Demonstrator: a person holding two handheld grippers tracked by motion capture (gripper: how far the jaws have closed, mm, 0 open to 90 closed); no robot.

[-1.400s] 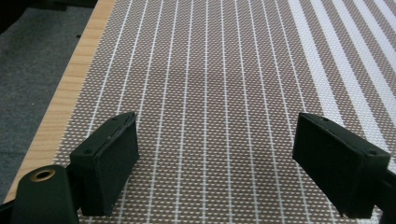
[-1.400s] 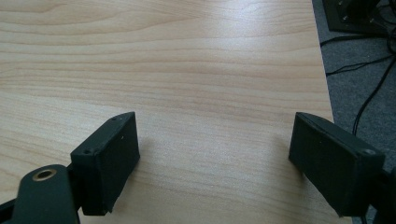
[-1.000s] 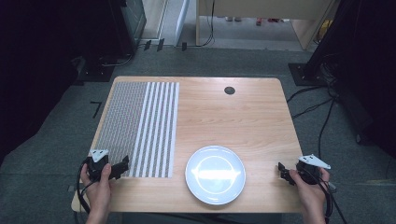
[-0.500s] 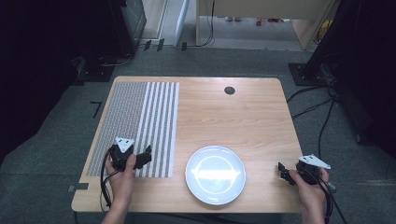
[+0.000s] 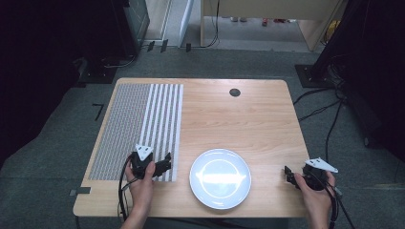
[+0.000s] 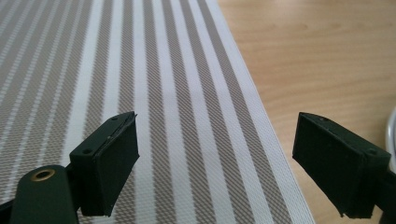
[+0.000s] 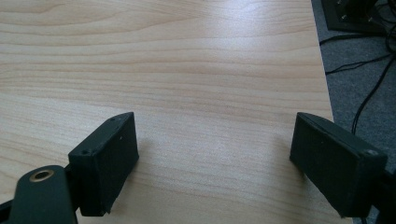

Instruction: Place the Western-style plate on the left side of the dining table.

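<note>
While both jaws gape empty, left gripper (image 5: 162, 165) over striped mat (image 6: 154, 93), plate (image 5: 220, 177) between.

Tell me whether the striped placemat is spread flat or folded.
Spread flat. The striped placemat lies as one full rectangle on the table, its stripes running straight and unbroken under the left gripper.

Wooden table (image 5: 248, 114), striped mat (image 5: 143, 119) on its left, white plate (image 5: 220, 178) near front centre. L gripper (image 5: 165, 164) over mat's front-right corner; R gripper (image 5: 288, 174) at table's front-right edge.
</note>
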